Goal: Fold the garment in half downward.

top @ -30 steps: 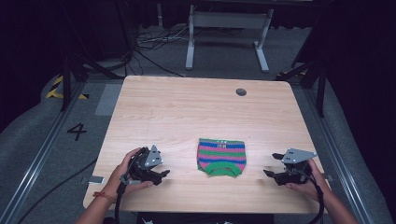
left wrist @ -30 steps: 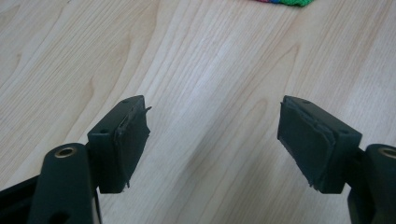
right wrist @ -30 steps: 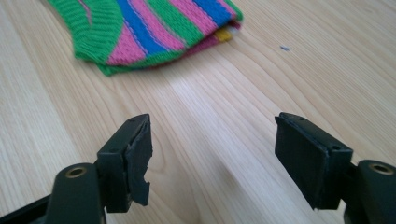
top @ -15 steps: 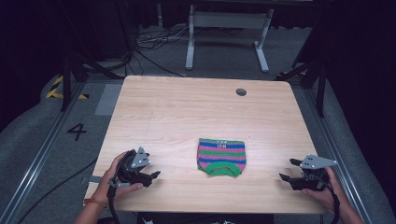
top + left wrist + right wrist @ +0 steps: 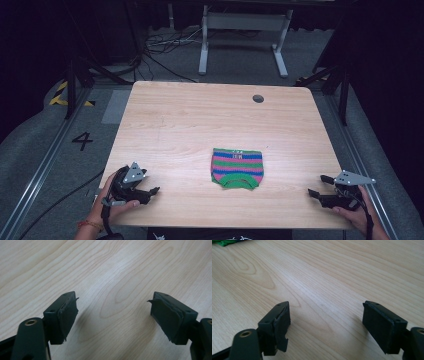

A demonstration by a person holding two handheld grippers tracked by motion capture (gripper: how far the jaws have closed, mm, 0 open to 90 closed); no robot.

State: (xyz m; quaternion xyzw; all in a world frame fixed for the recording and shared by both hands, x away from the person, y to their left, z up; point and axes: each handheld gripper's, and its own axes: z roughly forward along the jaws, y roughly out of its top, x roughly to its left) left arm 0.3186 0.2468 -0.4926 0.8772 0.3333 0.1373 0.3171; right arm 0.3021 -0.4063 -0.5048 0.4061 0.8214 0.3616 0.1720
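Your left tool (image 5: 149, 191) sits at the near left corner of the worktop (image 5: 200, 120), and your right tool (image 5: 317, 186) sits at the near right edge. Both have their jaws spread wide with nothing between them; each gripper view looks past its own jaws onto bare wood grain. The folded striped cloth (image 5: 237, 168) lies flat between them, nearer the front edge than the middle, well apart from either tool. Its green hem faces you, and a corner of green (image 5: 223, 242) peeks in at the top left of the right gripper view. Parking the tools out wide like this likely leaves the cloth alone in plain sight, which suits a finished fold.

Compared with a second ago, your hands have pulled outward and toward you: the left tool was closer to the cloth's left side and the right tool nearer its right side. The cloth itself has not shifted.
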